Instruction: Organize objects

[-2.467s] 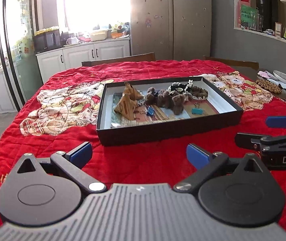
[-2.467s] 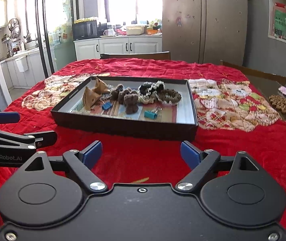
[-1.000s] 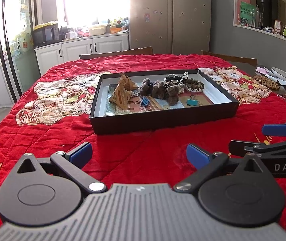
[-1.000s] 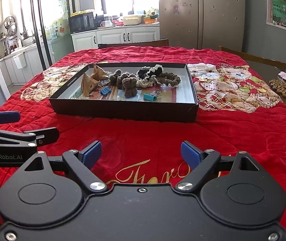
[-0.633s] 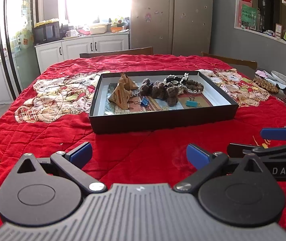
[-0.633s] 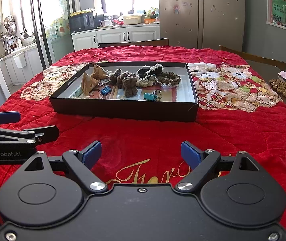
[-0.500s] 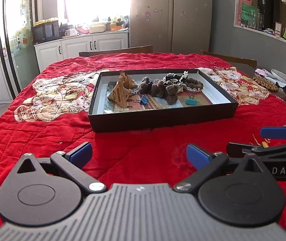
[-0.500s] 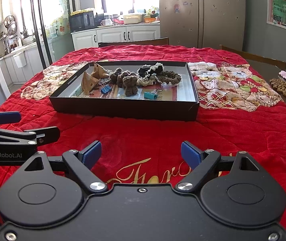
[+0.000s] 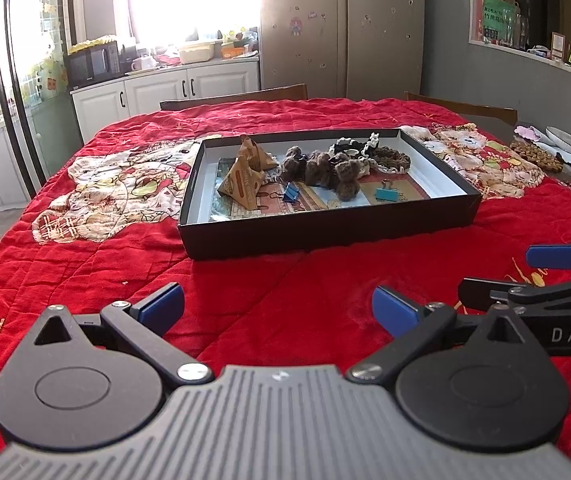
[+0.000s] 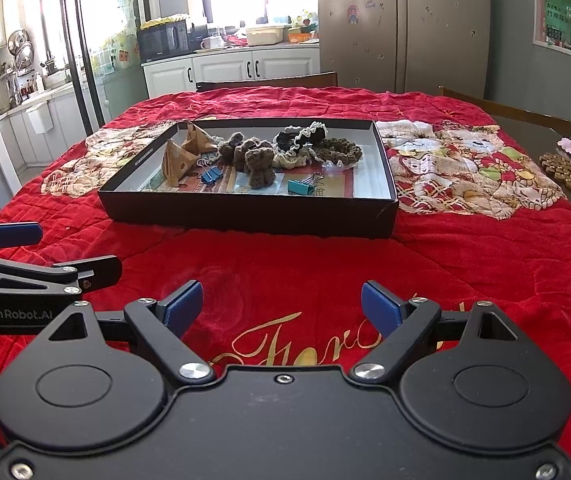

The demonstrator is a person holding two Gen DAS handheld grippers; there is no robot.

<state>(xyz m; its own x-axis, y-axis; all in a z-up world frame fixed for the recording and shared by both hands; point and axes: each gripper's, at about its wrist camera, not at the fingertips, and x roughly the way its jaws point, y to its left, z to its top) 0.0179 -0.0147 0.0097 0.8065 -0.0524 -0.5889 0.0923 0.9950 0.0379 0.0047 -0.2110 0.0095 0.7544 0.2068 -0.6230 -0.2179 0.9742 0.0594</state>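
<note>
Since the earlier frames, our two grippers have drawn back a little from the shallow black cardboard tray [image 10: 245, 212], so more of the red quilted cloth [image 10: 305, 264] with its gold lettering now shows in front of that tray; the things inside it lie as they did. We hold our left gripper [image 9: 277, 304] and our right gripper [image 10: 281, 304] low over the cloth on the near side of the tray, well apart from it, both with jaws spread wide and nothing between them.

Inside the tray, the brown paper pyramid packets [image 10: 179, 156] stand at the left end, the dark brown woolly knitted pieces [image 10: 253, 158] are in the middle, and the lace-edged crocheted hair ties [image 10: 325, 144] lie toward the far right. A blue binder clip [image 10: 211, 175] and a teal binder clip [image 10: 301, 187] sit near the front wall.

Everything loose seems already gathered in the tray, though small items may hide behind the front wall. This fits either a sorting that is finished or one where the mixed pile waits to be arranged.
</note>
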